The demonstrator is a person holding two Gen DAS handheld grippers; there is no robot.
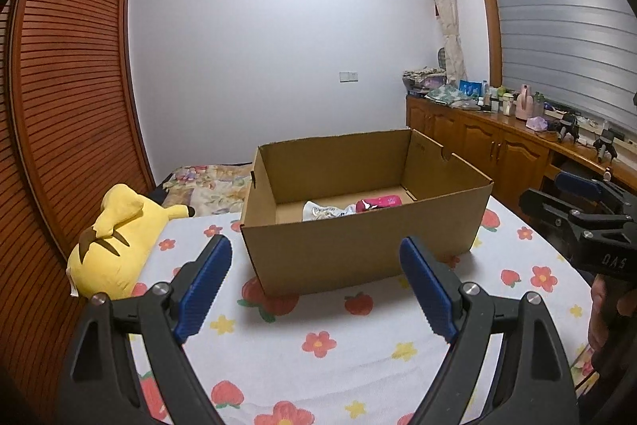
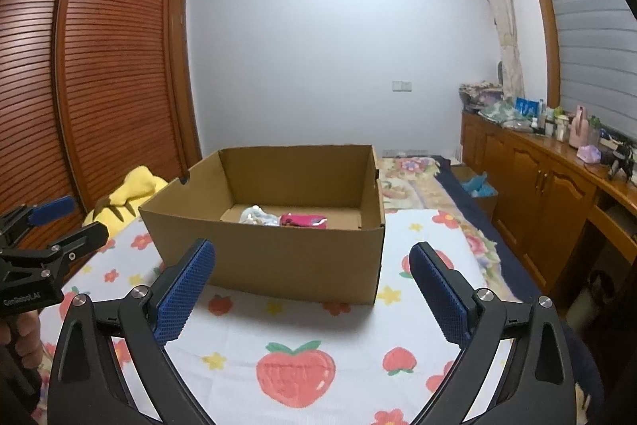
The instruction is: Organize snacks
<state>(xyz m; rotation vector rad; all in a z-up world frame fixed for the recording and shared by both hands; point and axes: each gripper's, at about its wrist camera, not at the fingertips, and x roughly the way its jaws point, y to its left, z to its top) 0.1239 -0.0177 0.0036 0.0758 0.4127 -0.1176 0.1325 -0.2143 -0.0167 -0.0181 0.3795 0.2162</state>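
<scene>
Snack packets, pink pouch [image 2: 303, 220] and silvery bag [image 2: 256, 217], lie in the cardboard box [image 2: 262, 257] at twelve o'clock; light, crinkly, best pinched by an edge. Left tool [image 1: 316, 283] and right tool [image 2: 312, 289] are held wide, empty.

Dim, even indoor light, soft shadows, strong fisheye bending, dark vignetted corners, slightly soft focus

Both grippers are pointing slightly downward, side by side. The left gripper [image 1: 316, 283] is gaping wide with nothing between its blue pads, while the right gripper [image 2: 312, 285], at its three o'clock, is standing just as empty and wide.
</scene>
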